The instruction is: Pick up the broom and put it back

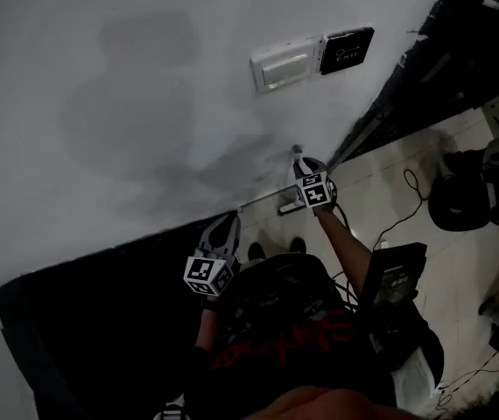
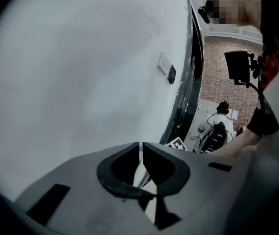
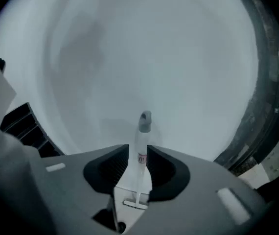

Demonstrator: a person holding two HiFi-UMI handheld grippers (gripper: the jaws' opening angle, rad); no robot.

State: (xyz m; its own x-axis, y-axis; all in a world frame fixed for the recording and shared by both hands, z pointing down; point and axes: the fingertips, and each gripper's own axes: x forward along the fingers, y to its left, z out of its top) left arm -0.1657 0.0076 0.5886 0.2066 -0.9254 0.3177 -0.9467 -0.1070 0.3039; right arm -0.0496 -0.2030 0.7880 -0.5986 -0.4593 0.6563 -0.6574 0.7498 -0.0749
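In the right gripper view the broom's white handle (image 3: pixel 141 151) with its grey hanging cap (image 3: pixel 145 117) stands upright between the jaws of my right gripper (image 3: pixel 138 154), which is shut on it close to the white wall. The broom's head (image 3: pixel 135 203) shows far below on the floor. In the head view, my right gripper (image 1: pixel 305 170) holds the handle just under the cap (image 1: pixel 298 152), right at the wall. My left gripper (image 1: pixel 228 220) hangs lower left, away from the broom. Its jaws (image 2: pixel 140 148) are shut with nothing between them.
A white switch plate (image 1: pixel 283 66) and a black panel (image 1: pixel 347 51) sit on the wall above. A dark door frame (image 1: pixel 407 77) runs along the right. Cables, a black bag (image 1: pixel 460 201) and a dark screen (image 1: pixel 396 274) lie on the tiled floor at right.
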